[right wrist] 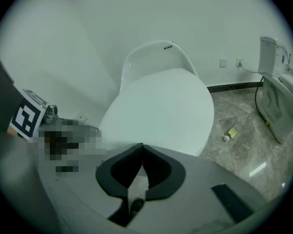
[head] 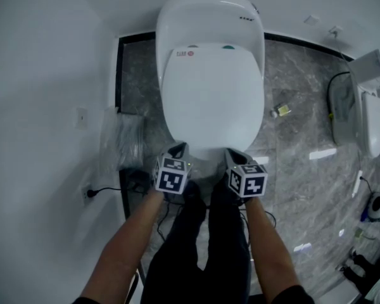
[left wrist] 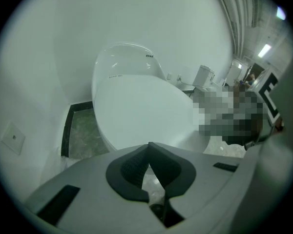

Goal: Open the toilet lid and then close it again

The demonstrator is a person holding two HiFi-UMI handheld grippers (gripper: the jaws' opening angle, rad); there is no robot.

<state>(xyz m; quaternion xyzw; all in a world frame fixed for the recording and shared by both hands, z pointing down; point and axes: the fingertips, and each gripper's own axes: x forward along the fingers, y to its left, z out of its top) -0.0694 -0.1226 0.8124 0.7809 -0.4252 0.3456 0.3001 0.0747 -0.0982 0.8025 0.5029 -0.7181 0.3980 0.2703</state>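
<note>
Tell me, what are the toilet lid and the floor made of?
The toilet lid looks like smooth white plastic with a soft shine, though glazed ceramic can't be ruled out: it is plain, even and seamless. The floor looks like polished grey marble or marble-look tile: pale veins run through it and it mirrors the lights.

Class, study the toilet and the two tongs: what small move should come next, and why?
Probably slip both tips under the front edge of the toilet lid, ready to lift it. The lid lies closed. The left tongs and right tongs, both shut and empty, are poised close to its front rim.
</note>
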